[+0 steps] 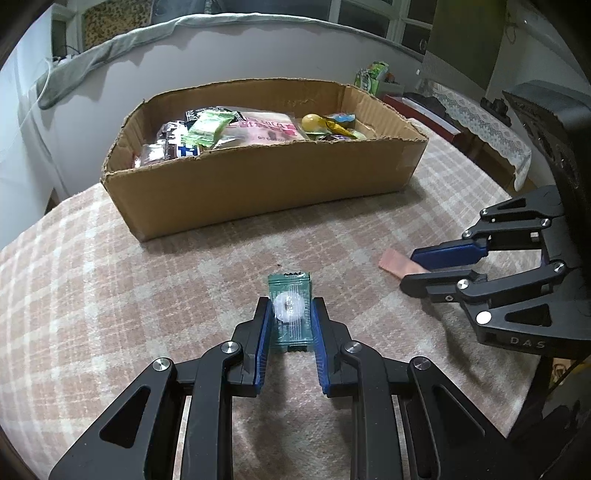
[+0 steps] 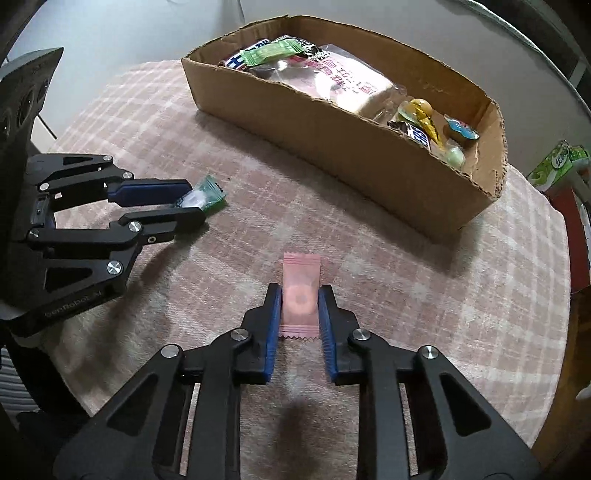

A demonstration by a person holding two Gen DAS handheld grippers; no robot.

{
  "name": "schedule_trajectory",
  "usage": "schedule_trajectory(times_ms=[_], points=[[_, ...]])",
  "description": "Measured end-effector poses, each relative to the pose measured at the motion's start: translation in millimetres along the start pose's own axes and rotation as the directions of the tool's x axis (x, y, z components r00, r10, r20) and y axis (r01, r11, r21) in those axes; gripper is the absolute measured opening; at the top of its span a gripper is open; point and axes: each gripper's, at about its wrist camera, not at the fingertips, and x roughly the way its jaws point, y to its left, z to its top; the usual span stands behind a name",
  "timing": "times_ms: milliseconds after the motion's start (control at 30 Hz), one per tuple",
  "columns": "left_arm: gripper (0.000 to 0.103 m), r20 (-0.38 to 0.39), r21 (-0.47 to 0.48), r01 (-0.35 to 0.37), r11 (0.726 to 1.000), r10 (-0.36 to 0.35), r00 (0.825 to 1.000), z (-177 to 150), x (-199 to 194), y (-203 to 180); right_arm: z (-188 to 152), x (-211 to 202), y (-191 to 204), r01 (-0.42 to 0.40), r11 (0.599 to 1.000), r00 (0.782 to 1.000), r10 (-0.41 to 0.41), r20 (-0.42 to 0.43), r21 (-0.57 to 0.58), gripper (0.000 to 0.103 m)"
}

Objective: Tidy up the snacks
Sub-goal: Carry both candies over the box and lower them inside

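Left gripper fingers clamp green candy, lengthwise | right gripper fingers clamp pink candy, lengthwise

A plaid pink-and-cream cloth covers the round table — it fills the middle of both views. At ten o'clock in the left wrist view a grey towel drapes along a pale curved wall. At twelve to one o'clock, window frames — dark glass behind them. At two o'clock a lace-edged cloth hangs over low furniture, with a green carton just beyond. Light is dim and indoor.
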Motion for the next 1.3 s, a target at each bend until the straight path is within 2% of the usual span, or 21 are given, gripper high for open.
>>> schedule_trajectory(times_ms=[233,400,600,867,1067,1300], points=[[0.019,0.025,-0.008,-0.008,1.000,0.008,1.000,1,-15,-2,2,-13,-3,-0.030,0.999,0.999,0.029,0.046,0.021,0.020],[0.019,0.072,-0.006,-0.014,1.000,0.014,0.997,9,-34,-6,4,-41,-9,-0.023,1.000,0.994,0.022,0.106,0.010,0.020],[0.019,0.140,0.020,-0.039,0.999,0.036,0.989,32,-54,-12,18,-70,-16,-0.006,1.000,0.983,0.005,0.185,0.004,0.020],[0.019,0.193,0.047,-0.066,0.997,0.056,0.979,69,-60,-7,47,-93,-46,0.019,0.999,0.964,-0.031,0.266,0.049,0.020],[0.019,0.199,0.035,-0.070,0.997,0.062,0.978,98,-50,4,73,-93,-77,0.032,0.996,0.956,-0.055,0.289,0.083,0.020],[0.019,0.177,0.011,-0.063,0.998,0.060,0.982,127,-28,14,99,-71,-103,0.029,0.994,0.959,-0.058,0.279,0.109,0.020]])
